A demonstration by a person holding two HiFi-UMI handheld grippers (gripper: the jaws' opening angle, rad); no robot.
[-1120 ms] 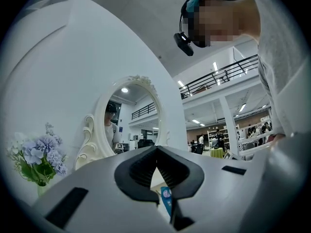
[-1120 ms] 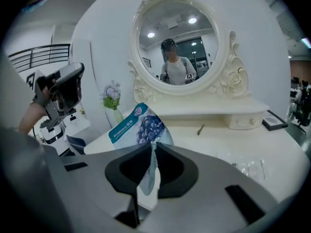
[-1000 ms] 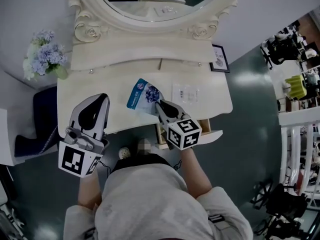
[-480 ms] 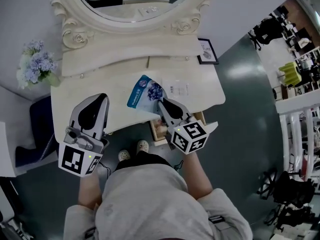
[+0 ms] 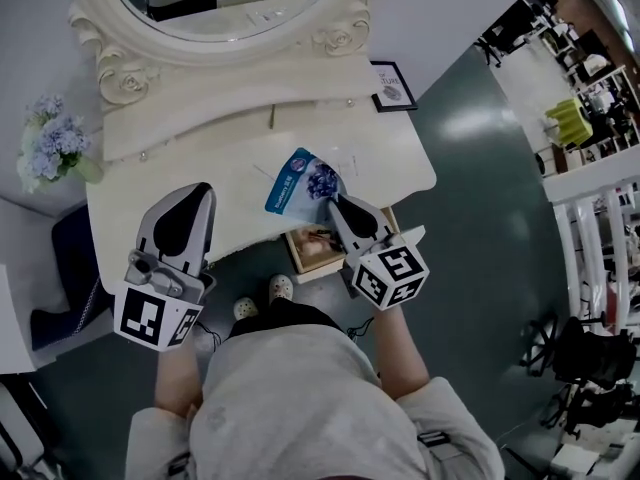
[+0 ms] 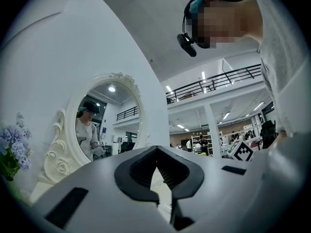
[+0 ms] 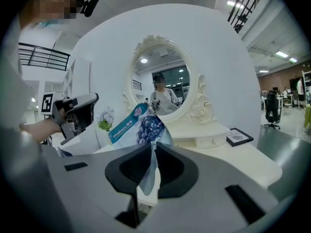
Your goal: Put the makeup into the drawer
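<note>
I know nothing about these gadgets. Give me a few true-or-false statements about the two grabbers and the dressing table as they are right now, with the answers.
1. The right gripper is clamped on a blue packet. True.
2. The left gripper holds a lipstick. False: its jaws are together with nothing between them.
3. The drawer under the front edge of the table is pulled open. True.
4. The flowers stand at the table's right end. False: in the head view they are at its left end, and a framed picture stands at the right end.
</note>
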